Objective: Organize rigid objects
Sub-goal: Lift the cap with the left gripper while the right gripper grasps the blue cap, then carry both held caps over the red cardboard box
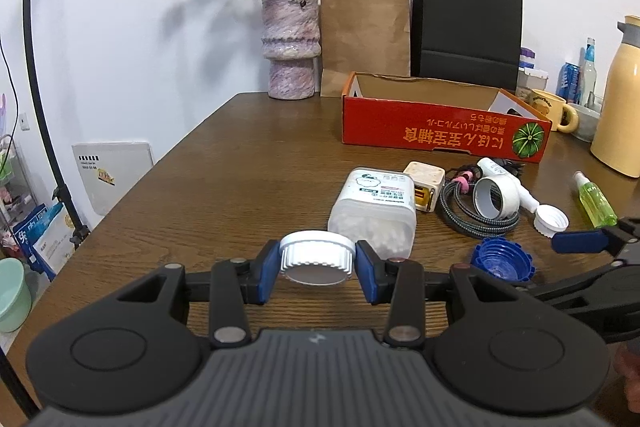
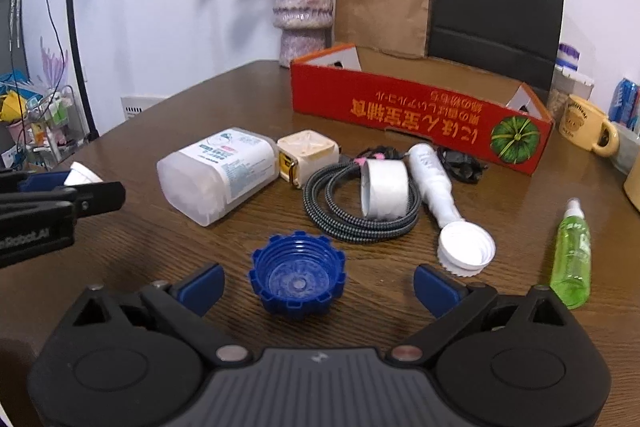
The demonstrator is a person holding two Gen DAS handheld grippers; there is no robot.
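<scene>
My left gripper is shut on a white ribbed cap, held just above the wooden table. My right gripper stands open around a blue ribbed cap that lies mouth-up on the table, its pads clear of it on both sides. Beyond lie a clear plastic tub on its side, a cream charger cube, a coiled braided cable, a tape roll, a white bottle and another white cap. An open red carton stands behind them.
A green spray bottle lies at the right. A vase of dried roses, a brown bag and a black bag stand along the wall. A yellow mug and a cream jug sit at far right. A lamp stand rises left.
</scene>
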